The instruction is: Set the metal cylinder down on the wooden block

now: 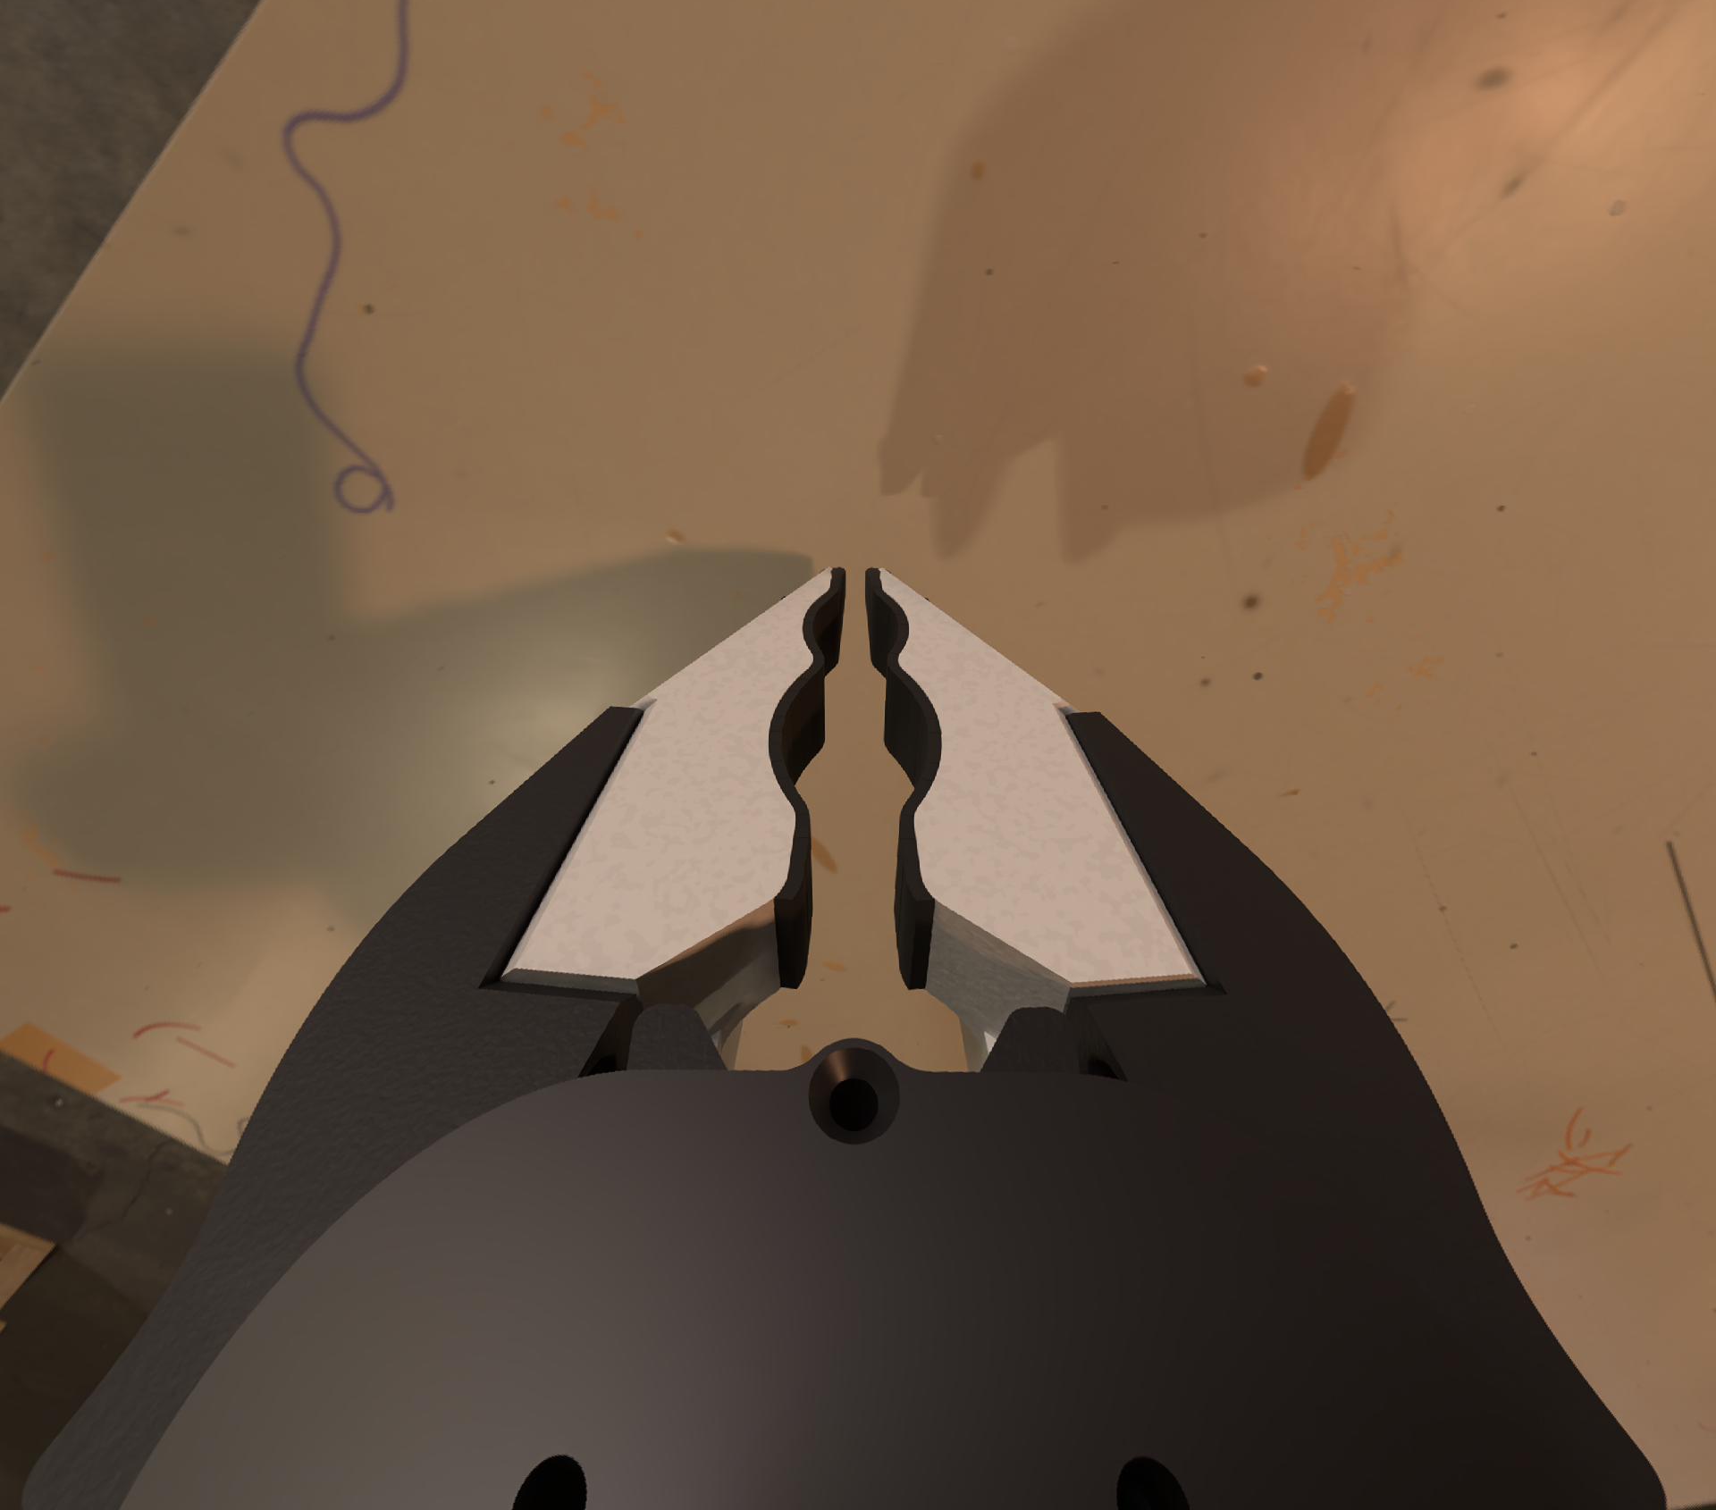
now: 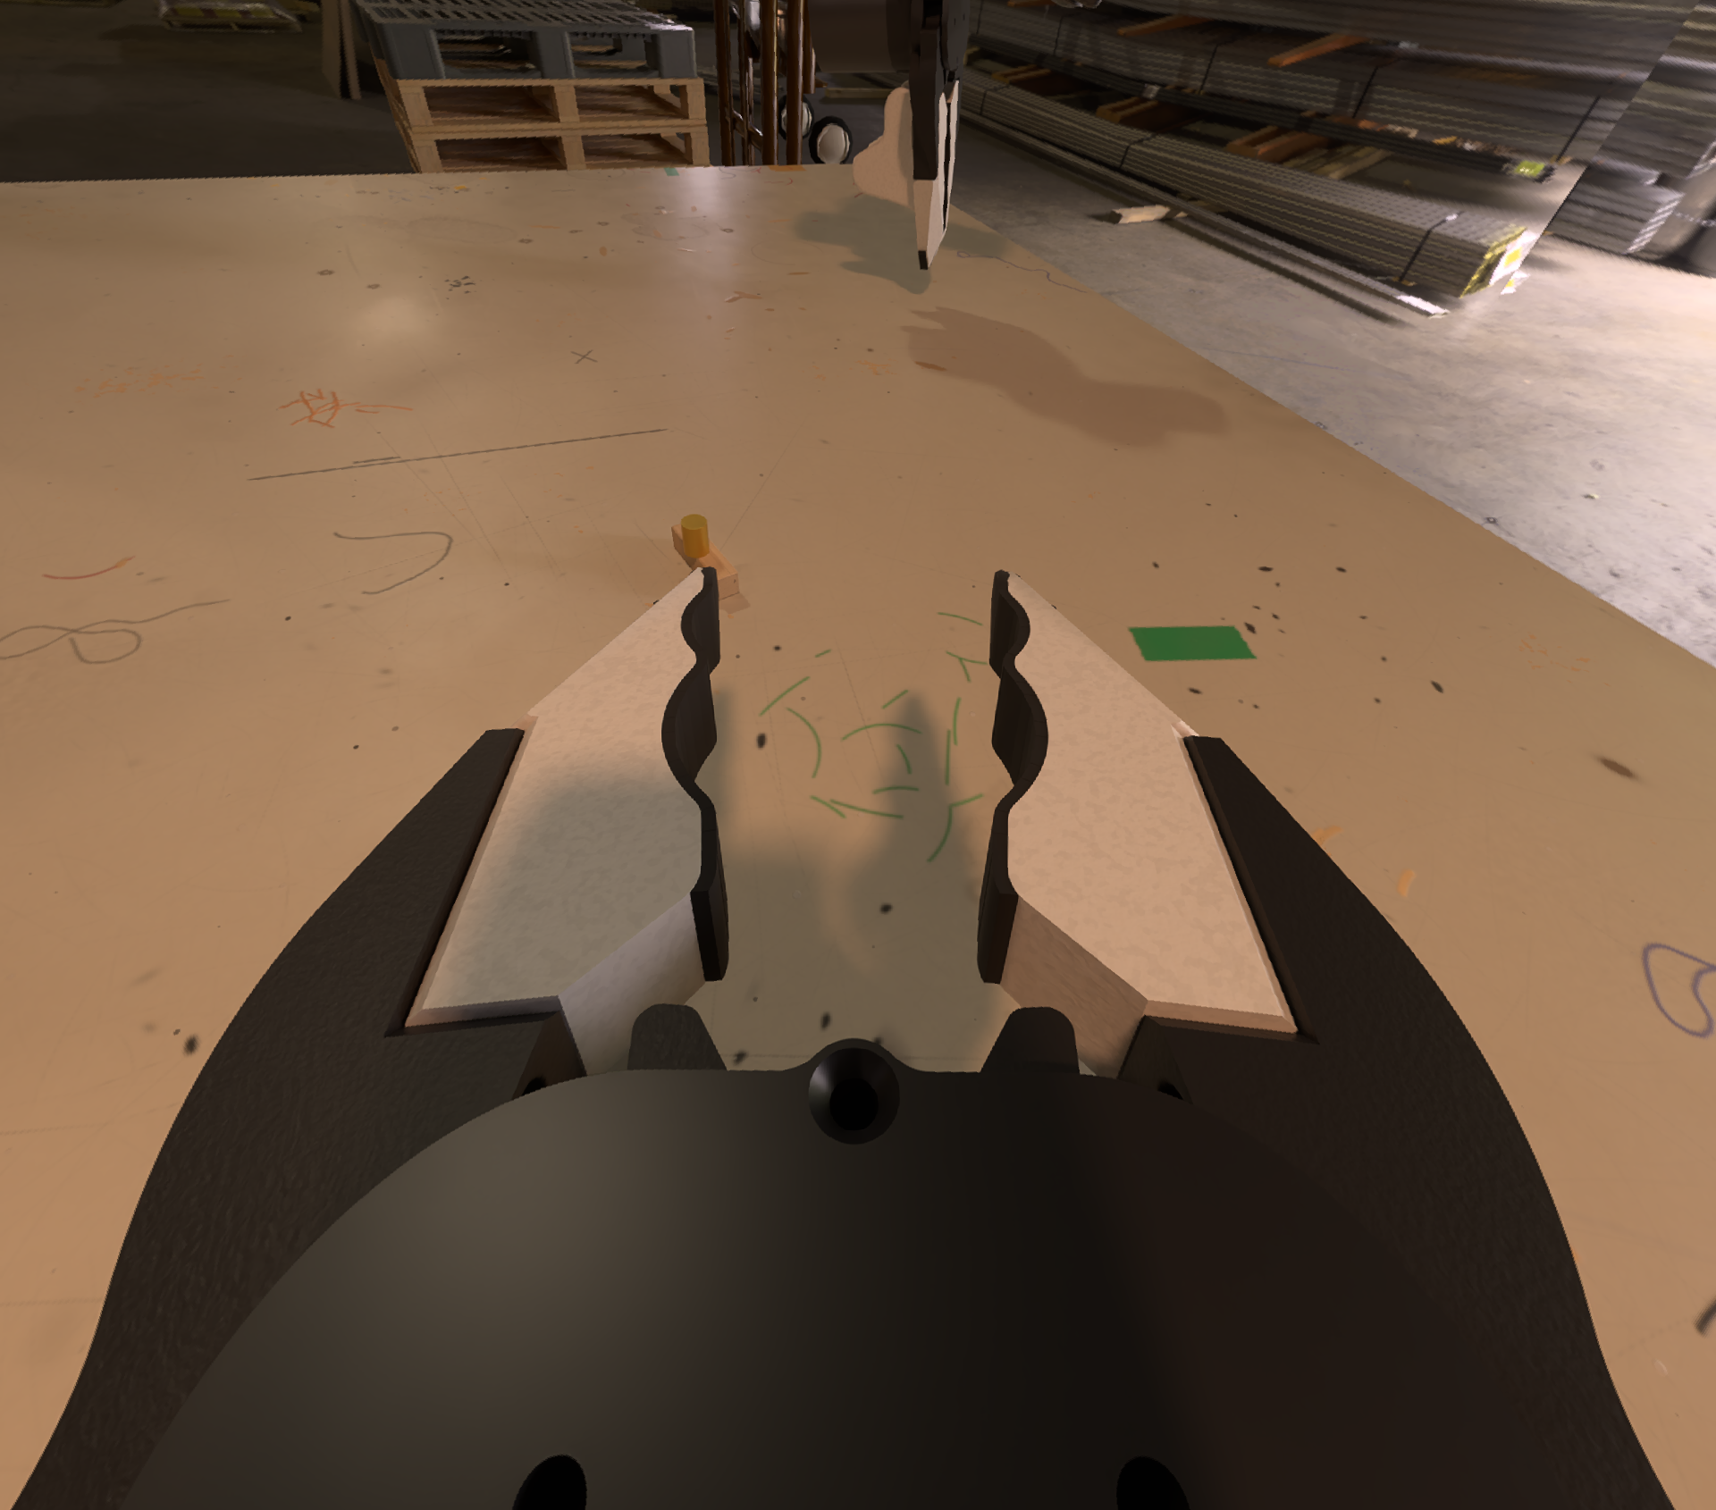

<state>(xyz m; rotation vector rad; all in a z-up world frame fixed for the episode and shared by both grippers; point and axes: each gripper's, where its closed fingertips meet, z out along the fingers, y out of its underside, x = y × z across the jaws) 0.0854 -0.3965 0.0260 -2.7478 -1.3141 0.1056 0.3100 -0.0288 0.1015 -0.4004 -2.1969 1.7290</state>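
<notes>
In the right wrist view a small brass-yellow metal cylinder (image 2: 694,534) stands upright on a pale wooden block (image 2: 717,567) on the tan table. My right gripper (image 2: 852,579) is open and empty; its left fingertip (image 2: 708,593) partly covers the block's near end. The cylinder is just beyond and left of that tip. My left gripper (image 1: 854,576) is shut and empty, pointing down at bare table. It also shows in the right wrist view (image 2: 924,259), far back near the table's edge. The cylinder and block are out of the left wrist view.
A green rectangle (image 2: 1191,642) lies flat on the table right of my right gripper. The table (image 2: 464,370) bears scribbles and stains. Its right edge (image 2: 1300,416) drops to a warehouse floor. Pallets (image 2: 548,119) and metal racks stand beyond.
</notes>
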